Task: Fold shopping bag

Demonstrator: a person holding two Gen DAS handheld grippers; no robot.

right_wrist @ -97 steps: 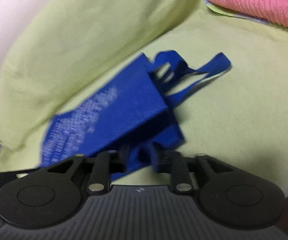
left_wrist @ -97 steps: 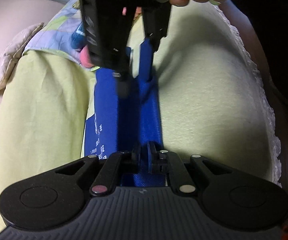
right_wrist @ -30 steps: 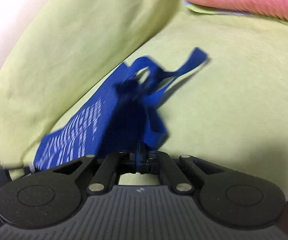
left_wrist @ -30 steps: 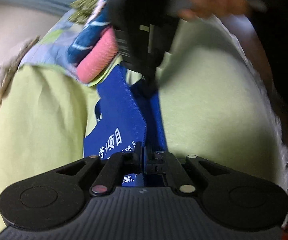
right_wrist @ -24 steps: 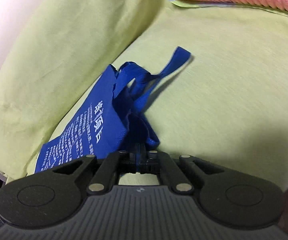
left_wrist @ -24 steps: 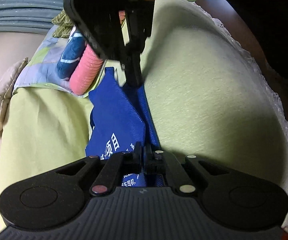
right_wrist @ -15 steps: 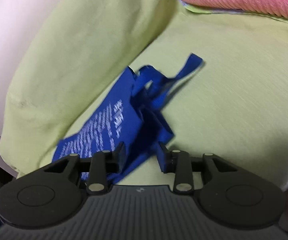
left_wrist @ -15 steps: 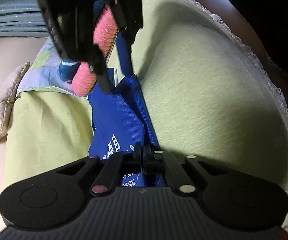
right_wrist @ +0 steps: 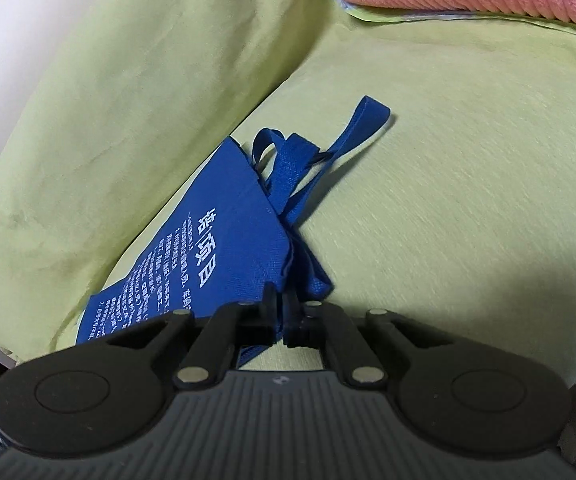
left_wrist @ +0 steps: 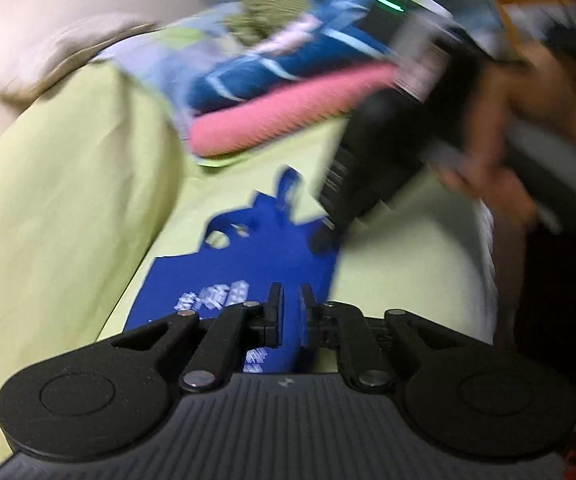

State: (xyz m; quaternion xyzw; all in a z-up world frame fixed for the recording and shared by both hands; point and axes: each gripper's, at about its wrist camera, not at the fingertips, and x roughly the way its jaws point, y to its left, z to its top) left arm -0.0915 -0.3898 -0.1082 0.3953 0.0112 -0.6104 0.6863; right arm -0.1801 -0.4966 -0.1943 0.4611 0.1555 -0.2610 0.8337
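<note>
Blue and printed with white text, the shopping bag point(right_wrist: 224, 240) lies on the green sheet point(right_wrist: 467, 168) before us. Our right gripper point(right_wrist: 280, 300) pinches its near edge; our left gripper point(left_wrist: 291, 300) is opening, the bag between its fingers.
</note>
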